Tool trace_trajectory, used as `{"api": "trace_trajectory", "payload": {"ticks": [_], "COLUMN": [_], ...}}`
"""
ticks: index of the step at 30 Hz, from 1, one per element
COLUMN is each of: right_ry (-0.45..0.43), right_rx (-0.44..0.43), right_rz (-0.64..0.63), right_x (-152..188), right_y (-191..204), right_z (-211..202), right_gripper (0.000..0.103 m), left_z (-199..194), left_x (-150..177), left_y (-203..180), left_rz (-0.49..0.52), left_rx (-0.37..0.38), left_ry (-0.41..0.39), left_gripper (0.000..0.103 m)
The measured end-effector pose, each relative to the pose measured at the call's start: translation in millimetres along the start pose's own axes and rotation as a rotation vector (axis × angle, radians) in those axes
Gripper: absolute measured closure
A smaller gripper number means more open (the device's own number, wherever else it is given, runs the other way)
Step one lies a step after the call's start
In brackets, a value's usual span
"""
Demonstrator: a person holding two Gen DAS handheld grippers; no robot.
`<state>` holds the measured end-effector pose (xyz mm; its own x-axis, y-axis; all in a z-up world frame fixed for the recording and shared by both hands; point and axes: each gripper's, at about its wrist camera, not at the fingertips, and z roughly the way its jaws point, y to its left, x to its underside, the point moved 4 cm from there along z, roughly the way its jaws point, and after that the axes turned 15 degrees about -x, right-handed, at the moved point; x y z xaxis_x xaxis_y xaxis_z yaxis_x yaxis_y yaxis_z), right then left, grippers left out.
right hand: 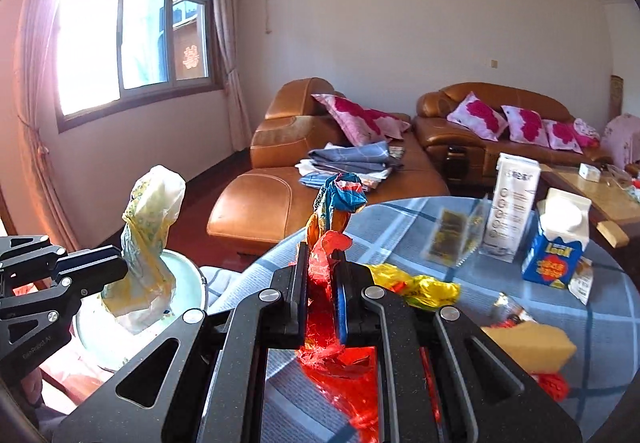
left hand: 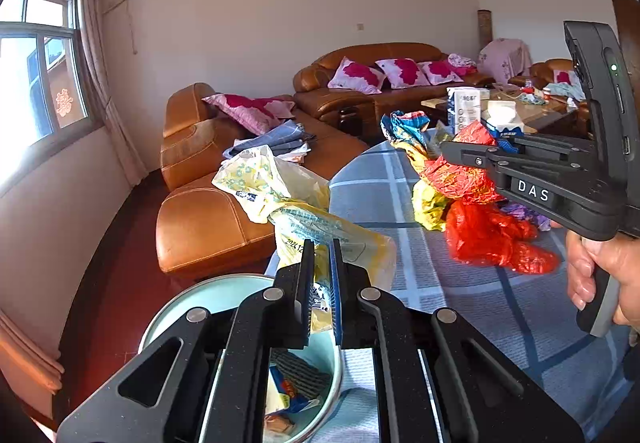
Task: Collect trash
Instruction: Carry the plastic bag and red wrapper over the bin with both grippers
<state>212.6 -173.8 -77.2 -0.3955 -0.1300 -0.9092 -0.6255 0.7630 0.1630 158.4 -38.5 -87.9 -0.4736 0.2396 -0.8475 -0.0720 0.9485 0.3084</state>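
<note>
My left gripper (left hand: 321, 249) is shut on a crumpled yellow-and-white plastic bag (left hand: 280, 199) and holds it over the pale green bin (left hand: 172, 307); the bag (right hand: 148, 243) and bin (right hand: 188, 275) also show in the right wrist view. My right gripper (right hand: 322, 259) is shut on a red foil wrapper (right hand: 326, 275) and lifts it above the blue checked tablecloth (right hand: 400, 215). From the left wrist view that wrapper (left hand: 460, 175) hangs from the right gripper's fingers above a red plastic bag (left hand: 492, 239).
On the table lie a blue-orange wrapper (right hand: 340, 195), a yellow wrapper (right hand: 420, 285), a white carton (right hand: 512, 199), a blue milk carton (right hand: 558, 239), a clear packet (right hand: 456, 235) and a yellow sponge (right hand: 532, 343). Brown leather sofas (right hand: 320, 187) stand behind.
</note>
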Motion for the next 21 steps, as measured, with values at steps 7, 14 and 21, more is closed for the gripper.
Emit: {"api": "trace_trajectory", "payload": {"ticks": [7,14,21], "right_ry": [0.03,0.058,0.068], "right_rx": [-0.076,-0.141,-0.199], "right_rz": [-0.084,-0.151,-0.185], "right_x": [-2,1,1], "right_y": [22,44,58], "right_z": [29,48,62], "right_gripper": [0.092,0.092,0.091], "left_z": [12,18,13], "left_x": [14,31,36], "left_y": [26,45,57], "left_rz": [-0.002,-0.006,-0.019], "left_rx": [-0.064,-0.102,-0.13], "left_ry": [0.047,0.073,0.078], "left_gripper": [0.096,0.096,0.096]}}
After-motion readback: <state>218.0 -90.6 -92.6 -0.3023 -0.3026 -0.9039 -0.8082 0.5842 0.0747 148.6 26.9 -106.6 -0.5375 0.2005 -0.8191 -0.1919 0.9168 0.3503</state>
